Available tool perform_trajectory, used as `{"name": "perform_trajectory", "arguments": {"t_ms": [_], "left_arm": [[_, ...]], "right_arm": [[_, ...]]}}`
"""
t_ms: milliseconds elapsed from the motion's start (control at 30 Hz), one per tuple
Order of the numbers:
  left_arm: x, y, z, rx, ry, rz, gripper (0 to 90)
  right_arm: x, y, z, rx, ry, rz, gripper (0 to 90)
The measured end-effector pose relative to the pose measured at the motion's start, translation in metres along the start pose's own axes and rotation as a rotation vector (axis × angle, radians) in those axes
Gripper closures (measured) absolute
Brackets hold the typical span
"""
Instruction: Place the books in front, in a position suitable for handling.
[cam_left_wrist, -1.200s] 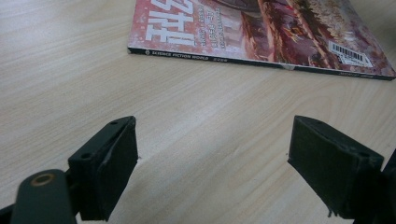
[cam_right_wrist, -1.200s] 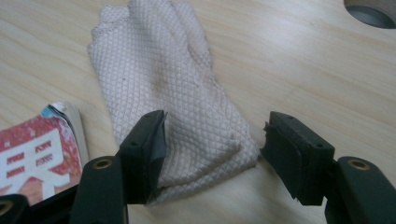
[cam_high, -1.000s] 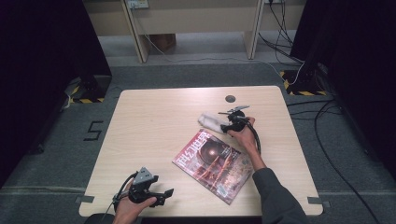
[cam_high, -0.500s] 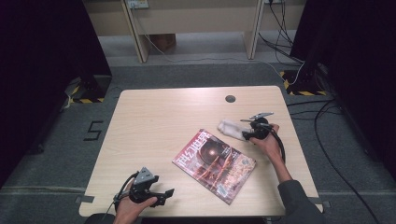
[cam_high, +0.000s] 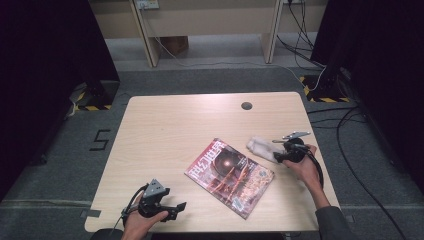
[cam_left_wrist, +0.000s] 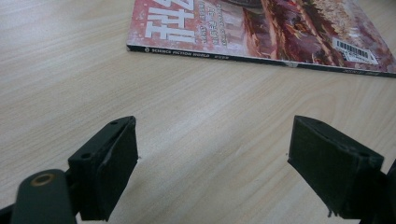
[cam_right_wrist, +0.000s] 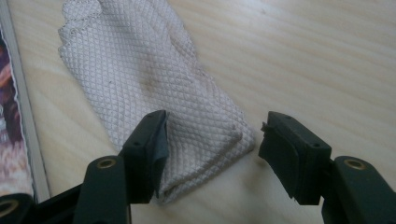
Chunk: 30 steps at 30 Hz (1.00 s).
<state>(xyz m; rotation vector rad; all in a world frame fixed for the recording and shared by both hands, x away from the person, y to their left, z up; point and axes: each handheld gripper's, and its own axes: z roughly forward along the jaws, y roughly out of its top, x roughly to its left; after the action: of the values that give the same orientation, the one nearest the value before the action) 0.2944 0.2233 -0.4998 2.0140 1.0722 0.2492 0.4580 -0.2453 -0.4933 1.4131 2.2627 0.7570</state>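
- The left claw (cam_high: 172, 207) sits at the near left corner of the surface (cam_high: 165, 130), in the person's left hand (cam_high: 137, 225). Its jaws stand wide apart with nothing between them, just bare wood in the left gripper view.
- A cable loops from that claw back toward the person.
- Ahead of the left claw lies a magazine (cam_high: 230, 176), flat, cover up, skewed to the surface's edges. In the left gripper view its spine (cam_left_wrist: 261, 59) faces the claw, well apart from the jaws, and a barcode label (cam_left_wrist: 355, 50) shows on the cover at the right.
- Nothing lies between the left claw and the magazine.
- A small dark round hole (cam_high: 246, 105) sits near the far edge, well away from everything else.
- The cloth (cam_high: 261, 148), white and waffle-textured, lies folded on the surface just right of the magazine's far corner. In the right gripper view a narrow strip of wood separates the cloth (cam_right_wrist: 154, 88) from the magazine's edge (cam_right_wrist: 18, 116).
- The right claw (cam_high: 276, 156) is at the cloth's right end, in the right hand (cam_high: 305, 167). Its jaws are apart and straddle the near corner of the cloth. The left jaw is at the fabric's folded edge, and the right jaw is clear of it, so the cloth isn't clamped.
- Right of the hand the surface is bare up to its edge.
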Motion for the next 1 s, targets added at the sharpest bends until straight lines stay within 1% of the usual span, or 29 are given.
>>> {"name": "perform_trajectory", "arguments": {"t_ms": [200, 400, 533, 700, 800, 833, 867, 900, 1000], "left_arm": [[-0.002, 0.000, 0.000, 0.000, -0.002, 0.005, 15.2], [-0.004, 0.000, 0.001, 0.006, -0.004, 0.013, 15.3], [-0.004, 0.000, 0.001, 0.006, -0.003, 0.013, 15.3], [-0.005, 0.000, 0.001, 0.004, 0.000, 0.009, 15.3], [-0.005, 0.000, 0.001, 0.004, 0.001, 0.008, 15.3], [-0.005, 0.000, 0.002, 0.006, 0.001, 0.008, 15.3], [-0.005, 0.000, 0.002, 0.007, 0.000, 0.008, 15.3], [-0.005, 0.000, 0.002, 0.007, -0.003, 0.005, 15.3], [-0.007, 0.000, 0.004, 0.008, -0.008, 0.005, 15.3]], "right_arm": [[-0.005, -0.021, -0.018, 0.012, -0.012, 0.026, 40.9], [-0.007, -0.042, -0.036, 0.020, -0.056, 0.041, 41.0], [-0.010, -0.056, -0.046, 0.011, -0.070, 0.078, 41.6], [-0.011, -0.075, -0.058, -0.004, -0.078, 0.114, 41.7], [-0.012, -0.082, -0.065, 0.000, -0.088, 0.123, 41.6], [-0.012, -0.084, -0.067, 0.001, -0.092, 0.118, 41.6], [-0.012, -0.086, -0.068, 0.003, -0.097, 0.125, 41.3], [-0.012, -0.087, -0.069, 0.001, -0.106, 0.122, 40.5], [-0.008, -0.086, -0.075, -0.023, -0.130, 0.108, 38.6]]}}
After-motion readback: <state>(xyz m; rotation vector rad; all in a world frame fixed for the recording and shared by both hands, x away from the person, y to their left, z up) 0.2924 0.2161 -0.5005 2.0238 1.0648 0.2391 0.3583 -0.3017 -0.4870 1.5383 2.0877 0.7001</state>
